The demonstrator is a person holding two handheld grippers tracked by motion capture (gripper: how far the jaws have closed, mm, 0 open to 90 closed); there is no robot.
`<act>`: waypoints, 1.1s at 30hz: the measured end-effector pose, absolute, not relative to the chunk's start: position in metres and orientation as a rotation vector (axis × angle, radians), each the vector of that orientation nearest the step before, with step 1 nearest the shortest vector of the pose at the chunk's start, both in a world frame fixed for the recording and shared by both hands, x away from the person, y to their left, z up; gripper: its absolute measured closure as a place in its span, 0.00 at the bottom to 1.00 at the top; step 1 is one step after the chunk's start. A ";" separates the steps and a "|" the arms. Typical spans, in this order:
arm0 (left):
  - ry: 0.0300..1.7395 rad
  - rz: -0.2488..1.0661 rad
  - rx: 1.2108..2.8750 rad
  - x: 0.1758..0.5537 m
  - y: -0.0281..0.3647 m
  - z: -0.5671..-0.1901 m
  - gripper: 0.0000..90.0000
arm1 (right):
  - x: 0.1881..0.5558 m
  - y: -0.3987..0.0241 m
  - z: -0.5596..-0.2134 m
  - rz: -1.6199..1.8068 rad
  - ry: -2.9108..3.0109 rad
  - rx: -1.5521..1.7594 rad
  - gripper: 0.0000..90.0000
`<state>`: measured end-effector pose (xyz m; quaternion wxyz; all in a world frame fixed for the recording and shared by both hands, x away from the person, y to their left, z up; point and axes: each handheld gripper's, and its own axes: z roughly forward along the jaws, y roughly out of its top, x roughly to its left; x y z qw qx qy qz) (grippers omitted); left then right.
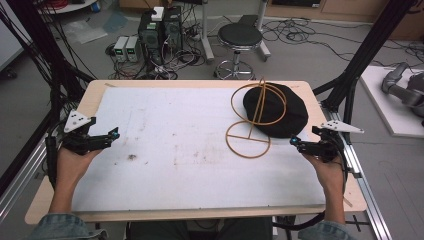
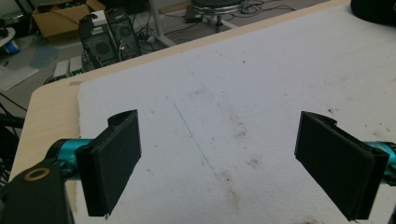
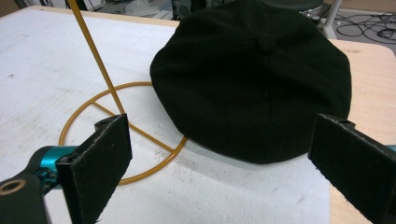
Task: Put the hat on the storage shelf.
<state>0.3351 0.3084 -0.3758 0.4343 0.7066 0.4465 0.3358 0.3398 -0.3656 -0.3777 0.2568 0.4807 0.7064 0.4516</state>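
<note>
A black cap (image 1: 280,112) lies flat on the white mat at the back right; in the right gripper view the cap (image 3: 254,79) sits just ahead of the jaws. A gold wire hat stand (image 1: 250,125) rises beside it, its round base (image 3: 112,140) on the mat and its upright rod (image 3: 95,56) leaning up to the left. My right gripper (image 1: 296,143) hovers at the mat's right edge, open, with nothing between the pads (image 3: 100,168). At the left edge my left gripper (image 1: 114,134) is open too, its pads (image 2: 112,163) wide apart over bare mat.
The white foam mat (image 1: 190,150) covers most of the wooden table (image 1: 90,97). Beyond the far edge stand a black stool (image 1: 240,37), computer cases (image 1: 160,30) and loose cables. A black frame post (image 1: 360,60) slants at the right.
</note>
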 end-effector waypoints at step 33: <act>1.114 0.843 1.770 0.329 0.311 -0.375 0.17 | 0.348 -0.364 -0.383 1.181 1.927 1.301 0.07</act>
